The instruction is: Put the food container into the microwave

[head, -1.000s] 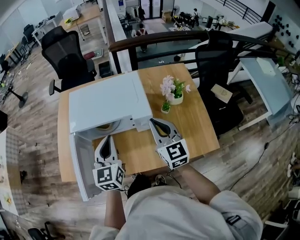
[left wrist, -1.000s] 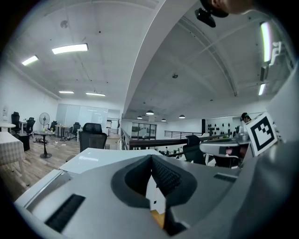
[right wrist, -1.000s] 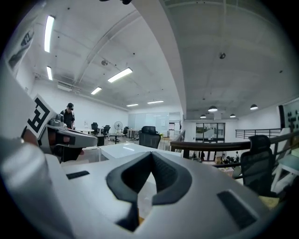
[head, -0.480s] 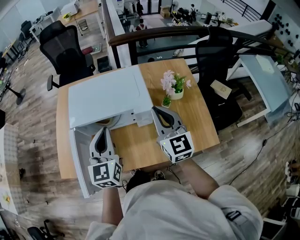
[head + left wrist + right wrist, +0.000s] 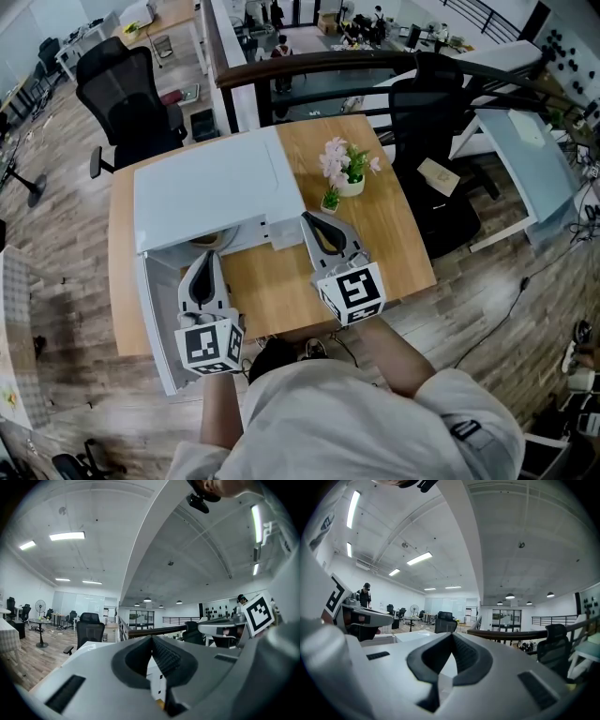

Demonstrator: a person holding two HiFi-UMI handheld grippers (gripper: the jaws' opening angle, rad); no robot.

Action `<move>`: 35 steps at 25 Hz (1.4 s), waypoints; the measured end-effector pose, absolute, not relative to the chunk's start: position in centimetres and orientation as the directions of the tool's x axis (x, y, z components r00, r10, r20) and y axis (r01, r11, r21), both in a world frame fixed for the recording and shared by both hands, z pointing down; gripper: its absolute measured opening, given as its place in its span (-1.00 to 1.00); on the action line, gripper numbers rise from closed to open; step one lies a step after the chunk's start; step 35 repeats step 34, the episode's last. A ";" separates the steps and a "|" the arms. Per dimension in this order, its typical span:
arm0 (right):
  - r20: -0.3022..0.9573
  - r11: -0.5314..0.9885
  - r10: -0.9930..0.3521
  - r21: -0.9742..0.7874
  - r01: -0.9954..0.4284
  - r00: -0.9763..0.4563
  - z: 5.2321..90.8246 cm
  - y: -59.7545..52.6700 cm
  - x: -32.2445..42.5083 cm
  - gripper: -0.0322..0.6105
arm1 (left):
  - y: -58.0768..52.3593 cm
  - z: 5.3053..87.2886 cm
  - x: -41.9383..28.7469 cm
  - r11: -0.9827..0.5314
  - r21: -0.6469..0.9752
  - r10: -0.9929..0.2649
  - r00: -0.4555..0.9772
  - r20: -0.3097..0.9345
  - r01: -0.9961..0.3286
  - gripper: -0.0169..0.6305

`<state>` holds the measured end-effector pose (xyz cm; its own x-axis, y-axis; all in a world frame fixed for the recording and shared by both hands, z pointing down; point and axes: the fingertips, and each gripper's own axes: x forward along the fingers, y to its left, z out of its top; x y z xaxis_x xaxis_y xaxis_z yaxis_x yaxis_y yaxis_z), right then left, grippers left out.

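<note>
Left hand-held gripper point(image 5: 207, 271) jaws pressed together on nothing, right hand-held gripper point(image 5: 320, 232) likewise closed and empty, both held out side by side, forearms bare.

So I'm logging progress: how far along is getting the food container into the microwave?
Done: something tan, likely the food container, already sits inside the microwave. In hand: nothing; the left gripper and right gripper are both shut and empty. Left: the door hangs open, so closing it may remain.
</note>
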<state>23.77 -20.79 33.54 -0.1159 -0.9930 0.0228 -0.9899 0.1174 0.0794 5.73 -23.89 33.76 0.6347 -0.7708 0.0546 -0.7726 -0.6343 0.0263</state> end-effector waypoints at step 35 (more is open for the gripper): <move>0.048 0.118 -0.992 0.073 -0.990 -0.114 34.6 -19.6 23.5 -0.89 | -22.9 34.8 6.0 -0.649 0.037 -0.756 0.650 0.074 -0.760 -0.91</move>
